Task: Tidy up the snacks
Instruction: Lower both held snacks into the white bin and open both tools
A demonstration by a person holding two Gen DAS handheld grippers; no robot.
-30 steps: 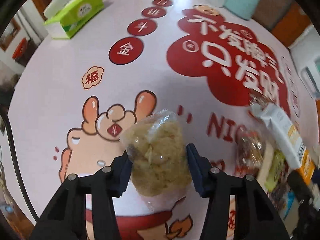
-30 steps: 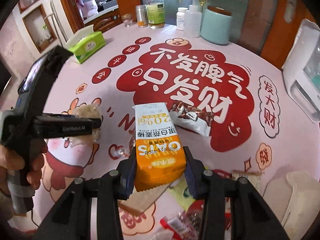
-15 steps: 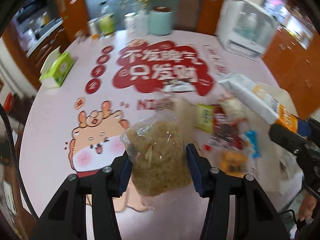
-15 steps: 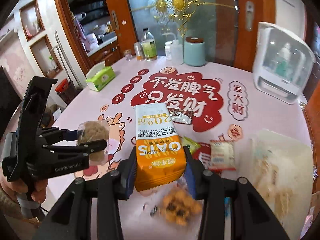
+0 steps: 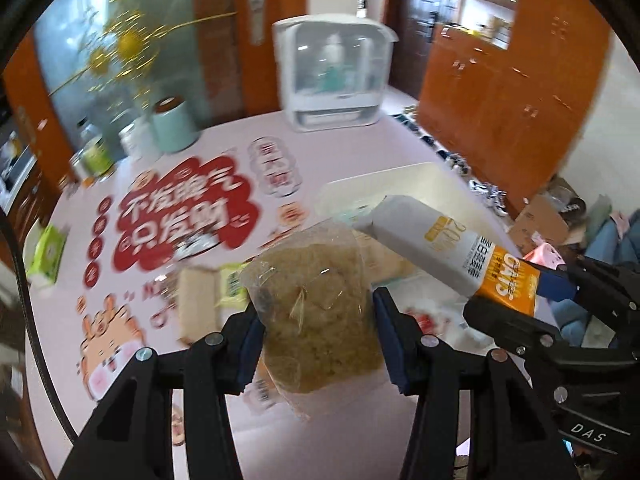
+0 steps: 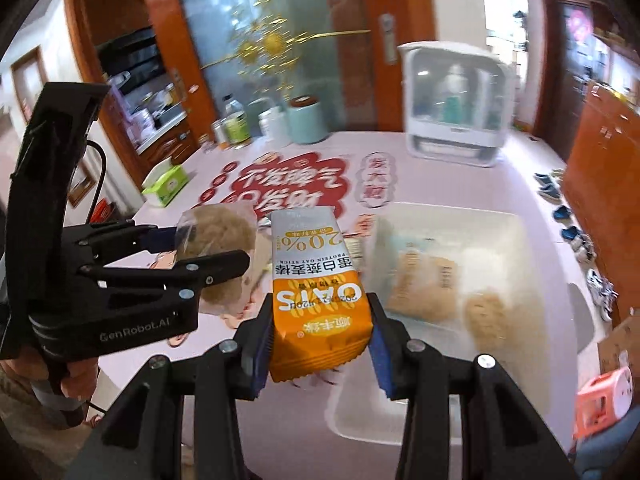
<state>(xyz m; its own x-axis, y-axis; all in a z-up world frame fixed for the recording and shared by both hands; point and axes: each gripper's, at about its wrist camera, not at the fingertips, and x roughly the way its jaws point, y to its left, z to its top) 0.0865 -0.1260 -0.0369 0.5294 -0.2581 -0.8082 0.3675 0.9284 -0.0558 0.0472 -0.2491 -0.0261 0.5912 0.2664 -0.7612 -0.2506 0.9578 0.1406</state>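
Observation:
My left gripper (image 5: 318, 336) is shut on a clear bag of brown crumbly snack (image 5: 316, 312) and holds it above the pink table. My right gripper (image 6: 320, 340) is shut on an orange-and-white oat stick pack (image 6: 316, 292), also held in the air. The pack (image 5: 452, 256) and the right gripper show at the right of the left wrist view; the left gripper and its bag (image 6: 218, 236) show at the left of the right wrist view. A white bin (image 6: 496, 240) with several snack packs inside lies just right of the oat pack. Loose snacks (image 5: 200, 304) lie on the table.
A white dispenser (image 6: 456, 108) stands at the table's far edge. A teal jar (image 6: 308, 118), bottles (image 6: 236, 120) and a green tissue box (image 6: 166, 184) stand at the far left. Shoes and an orange cabinet (image 6: 600, 152) are beyond the table's right edge.
Both grippers have risen and swung right with their snacks. The white bin and the dispenser now sit ahead; the cartoon tiger print has dropped to the left.

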